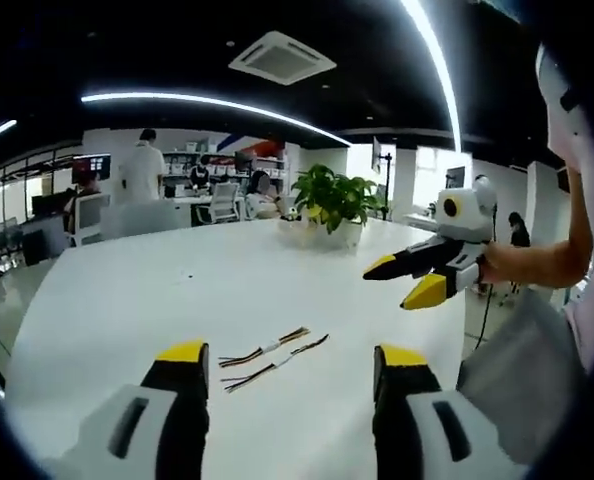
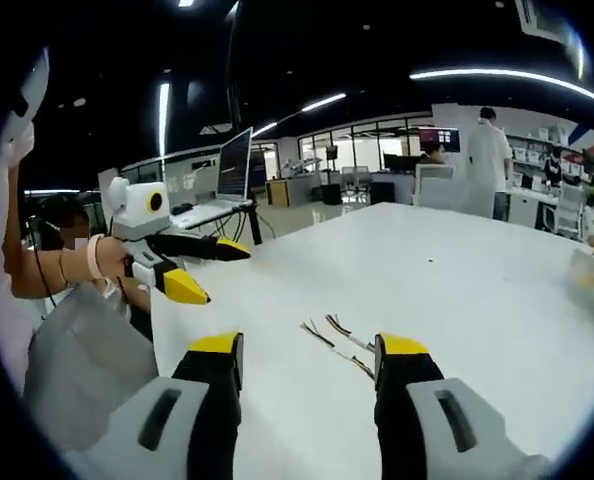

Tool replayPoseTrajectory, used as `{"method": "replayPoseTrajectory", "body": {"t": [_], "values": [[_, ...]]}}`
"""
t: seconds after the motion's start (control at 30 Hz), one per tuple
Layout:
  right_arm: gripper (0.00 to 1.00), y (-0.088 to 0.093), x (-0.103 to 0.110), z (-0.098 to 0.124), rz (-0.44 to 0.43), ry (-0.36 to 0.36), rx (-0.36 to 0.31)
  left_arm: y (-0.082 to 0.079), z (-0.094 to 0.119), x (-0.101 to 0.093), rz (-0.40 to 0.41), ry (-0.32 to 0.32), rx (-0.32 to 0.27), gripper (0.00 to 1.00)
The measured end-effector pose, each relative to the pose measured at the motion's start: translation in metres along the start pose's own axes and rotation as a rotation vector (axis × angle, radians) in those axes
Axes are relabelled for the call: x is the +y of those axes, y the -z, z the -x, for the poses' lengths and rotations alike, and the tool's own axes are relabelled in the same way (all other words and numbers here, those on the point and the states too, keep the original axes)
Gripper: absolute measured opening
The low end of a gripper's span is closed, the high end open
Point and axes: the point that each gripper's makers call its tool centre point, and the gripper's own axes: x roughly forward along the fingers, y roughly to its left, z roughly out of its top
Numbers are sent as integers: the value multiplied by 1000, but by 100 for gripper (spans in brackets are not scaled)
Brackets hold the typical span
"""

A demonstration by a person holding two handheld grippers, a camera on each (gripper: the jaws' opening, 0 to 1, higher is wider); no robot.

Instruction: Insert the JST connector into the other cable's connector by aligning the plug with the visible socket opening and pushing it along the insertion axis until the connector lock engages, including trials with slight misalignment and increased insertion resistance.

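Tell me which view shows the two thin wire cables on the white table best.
The left gripper view: both thin wire cables lie whole between its jaws. In the right gripper view the cables are partly hidden behind a yellow-tipped jaw.

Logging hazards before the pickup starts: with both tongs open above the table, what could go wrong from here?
1. The two cables lie close side by side, so the open left tongs might pinch both or nudge one away.
2. They are thin and flat on the table, so the right tongs may grab wires rather than a connector, which makes alignment harder.
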Motion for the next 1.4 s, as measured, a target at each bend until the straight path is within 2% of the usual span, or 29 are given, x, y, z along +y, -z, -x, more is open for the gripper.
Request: {"method": "replayPoseTrajectory", "body": {"t": [0.07,0.1,0.2,0.33,0.43,0.57,0.73,0.87,1.0,1.1,1.27,1.33,1.4], "values": [[51,-1,3,6,-8,10,-8,4,5,3,-50,-35,24,61],[51,-1,5,10,-18,14,-10,3,7,4,-72,-45,18,60],[51,4,8,19,-23,34,-7,0,14,1,-39,-52,2,61],[56,29,5,26,-13,52,90,5,23,-3,-36,-54,12,62],[61,35,8,29,-18,58,117,15,27,-7,-30,-41,39,65],[61,37,13,31,-16,52,114,27,31,-13,18,-40,54,69],[62,41,20,35,-26,40,119,30,35,-19,53,-47,47,71],[62,45,16,42,-18,67,124,25,38,-23,44,-43,40,68],[61,47,13,48,-39,75,113,15,39,-25,46,-40,5,66],[55,46,14,51,-42,66,104,12,42,-25,49,-49,-1,67],[56,46,16,52,-39,68,107,15,49,-24,31,-77,15,68],[58,45,18,52,-45,68,103,17,53,-17,-9,-130,31,66],[62,43,19,53,-43,76,91,19,55,-18,-2,-127,33,68]]}}
